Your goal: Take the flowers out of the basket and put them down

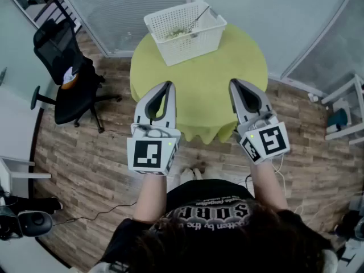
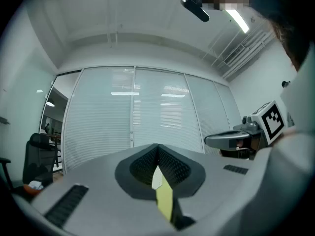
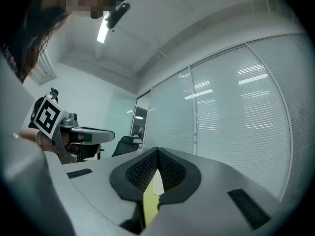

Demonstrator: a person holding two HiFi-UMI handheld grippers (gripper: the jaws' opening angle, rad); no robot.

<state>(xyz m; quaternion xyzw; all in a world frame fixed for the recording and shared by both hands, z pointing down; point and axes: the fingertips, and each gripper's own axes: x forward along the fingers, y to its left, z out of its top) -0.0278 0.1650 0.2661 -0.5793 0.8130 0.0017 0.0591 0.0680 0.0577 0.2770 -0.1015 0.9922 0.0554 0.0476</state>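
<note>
A white lattice basket (image 1: 187, 49) stands at the far side of the round yellow-green table (image 1: 199, 95). Pale greenish flowers (image 1: 178, 32) lie inside it, with a thin stem (image 1: 201, 15) leaning on the far rim. My left gripper (image 1: 169, 84) hovers over the table's near left part, shut and holding nothing. My right gripper (image 1: 232, 82) hovers over the near right part, also shut and holding nothing. Both point toward the basket and stay well short of it. In the left gripper view the jaws (image 2: 157, 147) meet at the tip; the right gripper view shows the same (image 3: 157, 151).
A black office chair (image 1: 71, 78) stands on the wood floor left of the table. Glass partitions with blinds (image 2: 133, 112) run behind the table. A white shelf unit (image 1: 348, 111) stands at the right. The person stands at the table's near edge.
</note>
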